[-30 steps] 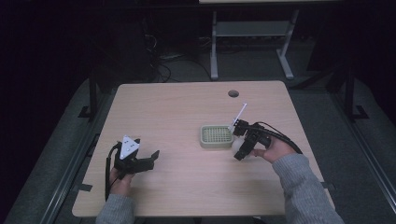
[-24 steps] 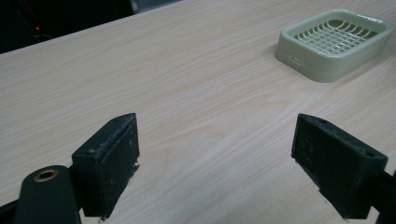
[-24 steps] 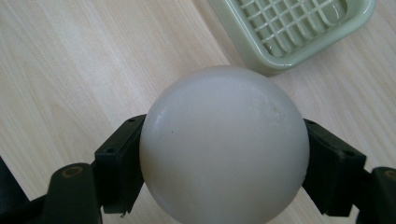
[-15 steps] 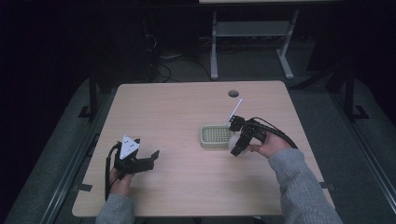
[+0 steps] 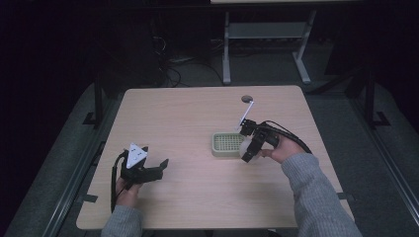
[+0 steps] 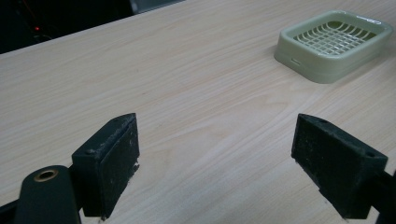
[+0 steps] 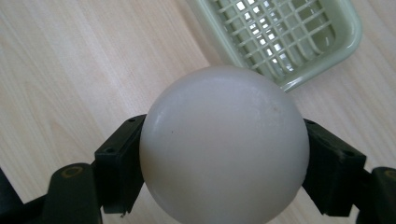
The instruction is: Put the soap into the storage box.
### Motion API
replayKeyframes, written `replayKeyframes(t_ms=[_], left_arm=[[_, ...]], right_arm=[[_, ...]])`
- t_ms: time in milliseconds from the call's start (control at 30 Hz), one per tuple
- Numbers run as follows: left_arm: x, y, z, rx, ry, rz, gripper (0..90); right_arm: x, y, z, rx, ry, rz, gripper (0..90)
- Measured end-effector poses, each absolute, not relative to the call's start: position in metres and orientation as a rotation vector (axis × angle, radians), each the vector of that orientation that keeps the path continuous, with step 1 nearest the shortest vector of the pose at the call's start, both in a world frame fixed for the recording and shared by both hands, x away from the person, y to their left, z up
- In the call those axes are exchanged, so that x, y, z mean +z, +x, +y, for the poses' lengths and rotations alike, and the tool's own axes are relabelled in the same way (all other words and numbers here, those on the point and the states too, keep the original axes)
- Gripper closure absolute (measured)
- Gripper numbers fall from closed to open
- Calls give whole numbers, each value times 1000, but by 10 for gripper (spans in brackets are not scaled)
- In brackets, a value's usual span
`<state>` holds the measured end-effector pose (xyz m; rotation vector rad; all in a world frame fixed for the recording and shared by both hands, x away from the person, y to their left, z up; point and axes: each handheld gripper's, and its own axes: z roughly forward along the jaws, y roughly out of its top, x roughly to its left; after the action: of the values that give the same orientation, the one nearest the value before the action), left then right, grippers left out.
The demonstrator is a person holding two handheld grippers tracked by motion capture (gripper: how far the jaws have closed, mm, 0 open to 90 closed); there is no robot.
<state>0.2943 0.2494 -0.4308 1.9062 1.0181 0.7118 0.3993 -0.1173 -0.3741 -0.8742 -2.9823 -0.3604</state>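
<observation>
My right tool (image 7: pixel 224 154) clamps the white ball (image 7: pixel 224 144) just beside the green basket (image 7: pixel 280 37) — left tool (image 6: pixel 215 163) gapes wide over the desk (image 6: pixel 187 93).

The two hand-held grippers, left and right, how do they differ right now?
The right hand-held gripper is shut on a white ball, while the left hand-held gripper is open and holds nothing. The right one sits beside the green basket, on the side away from the left one; the left one is well apart from the basket, near the table's front left edge. Both have black jaws and trail a cable.
</observation>
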Motion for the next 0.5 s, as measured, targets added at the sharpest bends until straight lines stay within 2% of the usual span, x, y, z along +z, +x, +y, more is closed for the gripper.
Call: replayKeyframes(t_ms=[500], left_arm=[[-430, 295, 250, 712, 1904, 1018, 148]], right_arm=[[-371, 411, -109, -356, -865, -2986, 234]])
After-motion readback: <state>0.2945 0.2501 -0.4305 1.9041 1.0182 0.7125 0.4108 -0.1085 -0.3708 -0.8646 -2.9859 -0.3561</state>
